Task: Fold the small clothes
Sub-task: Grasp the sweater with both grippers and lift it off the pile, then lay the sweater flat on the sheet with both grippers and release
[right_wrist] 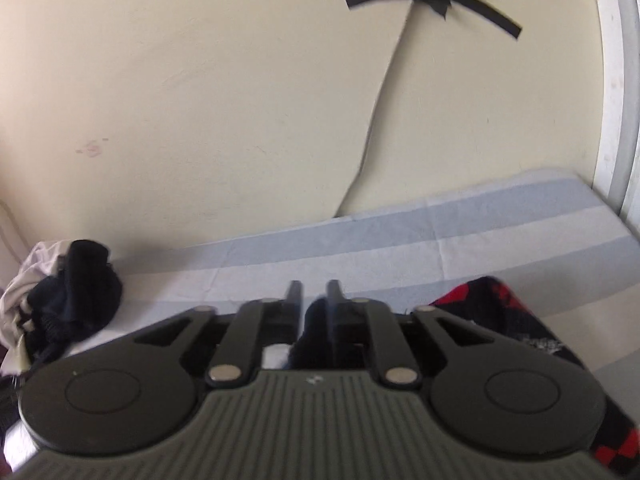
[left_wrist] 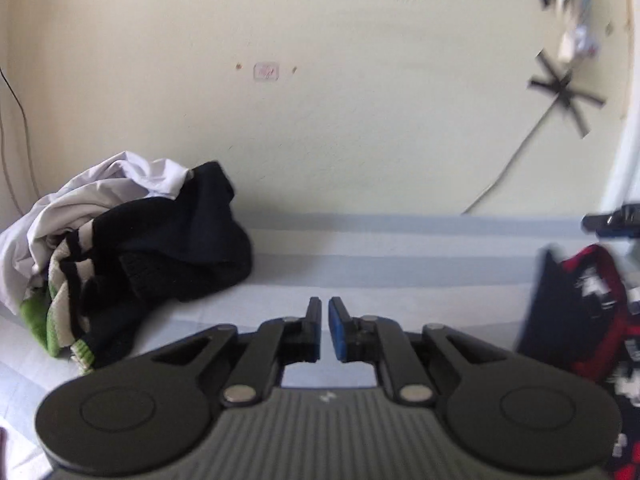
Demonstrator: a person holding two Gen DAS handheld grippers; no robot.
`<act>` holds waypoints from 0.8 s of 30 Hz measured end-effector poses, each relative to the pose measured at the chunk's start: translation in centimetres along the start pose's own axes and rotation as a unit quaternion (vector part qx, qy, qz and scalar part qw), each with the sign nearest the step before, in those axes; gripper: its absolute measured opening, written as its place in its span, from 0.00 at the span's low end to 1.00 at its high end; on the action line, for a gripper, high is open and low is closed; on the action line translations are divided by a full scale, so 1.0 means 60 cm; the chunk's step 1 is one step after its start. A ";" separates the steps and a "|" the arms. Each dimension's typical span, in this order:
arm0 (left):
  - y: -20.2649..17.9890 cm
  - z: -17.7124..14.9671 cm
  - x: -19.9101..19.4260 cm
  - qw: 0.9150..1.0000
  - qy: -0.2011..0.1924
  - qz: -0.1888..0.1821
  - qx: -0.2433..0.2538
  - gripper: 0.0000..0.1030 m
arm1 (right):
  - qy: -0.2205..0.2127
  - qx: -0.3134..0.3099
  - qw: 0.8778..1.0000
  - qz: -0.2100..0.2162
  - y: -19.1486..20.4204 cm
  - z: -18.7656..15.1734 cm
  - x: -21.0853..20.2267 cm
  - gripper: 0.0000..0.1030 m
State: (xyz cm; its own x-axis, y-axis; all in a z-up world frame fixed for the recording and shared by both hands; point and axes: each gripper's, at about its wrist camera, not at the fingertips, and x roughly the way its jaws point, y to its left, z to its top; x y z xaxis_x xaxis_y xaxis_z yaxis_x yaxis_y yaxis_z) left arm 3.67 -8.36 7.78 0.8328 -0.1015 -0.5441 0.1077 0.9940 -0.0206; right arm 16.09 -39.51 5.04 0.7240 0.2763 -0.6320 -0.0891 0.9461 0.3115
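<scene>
Hovering over blue-and-white striped bed sheet (left_wrist: 400, 268): left hand-held gripper (left_wrist: 324, 330) nearly closed, empty; crumpled black-white-green clothes pile (left_wrist: 132, 252) at ten o'clock. Right hand-held gripper (right_wrist: 314, 312) part-open around dark fabric (right_wrist: 316, 332); grip unclear.

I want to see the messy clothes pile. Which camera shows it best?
The left wrist view: the clothes pile is big and close, showing white, black and green pieces. The right wrist view shows it small, at the edge.
</scene>
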 end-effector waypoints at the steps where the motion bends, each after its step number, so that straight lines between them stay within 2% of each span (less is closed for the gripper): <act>1: -0.001 -0.009 -0.016 1.000 -0.008 -0.005 0.016 0.31 | -0.007 -0.019 1.000 -0.001 -0.003 -0.009 -0.024 0.66; 2: -0.008 -0.023 -0.027 0.999 -0.013 -0.016 0.039 0.58 | -0.015 -0.039 0.999 -0.007 -0.011 -0.021 -0.051 0.71; 3: -0.016 -0.034 -0.033 0.998 -0.012 -0.032 0.058 0.66 | -0.016 -0.057 0.998 -0.019 -0.014 -0.034 -0.067 0.71; 4: -0.027 -0.045 -0.040 0.996 -0.003 -0.050 0.077 0.69 | -0.007 -0.065 0.998 -0.021 -0.020 -0.047 -0.078 0.71; 7: -0.071 -0.079 -0.057 0.985 0.014 -0.100 0.141 0.72 | 0.053 -0.019 0.998 0.039 -0.044 -0.089 -0.097 0.71; 8: -0.088 -0.091 -0.061 0.980 0.015 -0.107 0.165 0.77 | 0.076 0.008 0.995 0.070 -0.046 -0.105 -0.095 0.71; 10: -0.111 -0.104 -0.055 0.975 0.019 -0.107 0.196 0.79 | 0.129 0.057 0.981 0.132 -0.031 -0.138 -0.082 0.71; 12: -0.126 -0.109 -0.037 0.972 0.033 -0.098 0.211 0.72 | 0.174 0.079 0.966 0.176 -0.008 -0.163 -0.048 0.71; 13: -0.132 -0.109 -0.027 0.971 0.038 -0.093 0.216 0.48 | 0.190 0.084 0.960 0.190 0.013 -0.174 -0.029 0.67; 14: -0.137 -0.109 -0.017 0.971 0.042 -0.082 0.219 0.32 | 0.198 0.086 0.956 0.200 0.036 -0.177 -0.014 0.46; 16: -0.139 -0.104 0.007 0.974 0.036 -0.041 0.221 0.17 | 0.187 0.066 0.959 0.200 0.090 -0.171 0.025 0.09; 18: -0.125 -0.084 0.036 0.979 0.031 -0.003 0.200 0.11 | 0.149 0.073 0.962 0.218 0.132 -0.155 0.069 0.09; 19: -0.110 -0.073 0.050 0.984 0.038 0.018 0.173 0.05 | 0.127 0.071 0.964 0.224 0.151 -0.140 0.089 0.09; 21: -0.072 -0.055 0.070 0.992 0.061 0.039 0.106 0.03 | 0.101 0.062 0.971 0.206 0.177 -0.117 0.113 0.17; 23: -0.036 -0.052 0.068 0.995 0.080 0.010 0.057 0.07 | 0.135 0.079 0.963 0.220 0.175 -0.105 0.130 0.32; 24: -0.025 -0.057 0.061 0.995 0.086 -0.010 0.044 0.09 | 0.142 0.076 0.961 0.226 0.167 -0.099 0.122 0.33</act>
State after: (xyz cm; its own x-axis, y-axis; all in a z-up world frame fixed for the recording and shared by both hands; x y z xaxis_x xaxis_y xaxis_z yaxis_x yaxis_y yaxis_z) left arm 4.73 -10.06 2.96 0.7259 -0.1047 -0.6798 0.1770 0.9835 0.0375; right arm 16.44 -26.98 -0.70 0.4174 0.7084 -0.5692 -0.2331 0.6889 0.6864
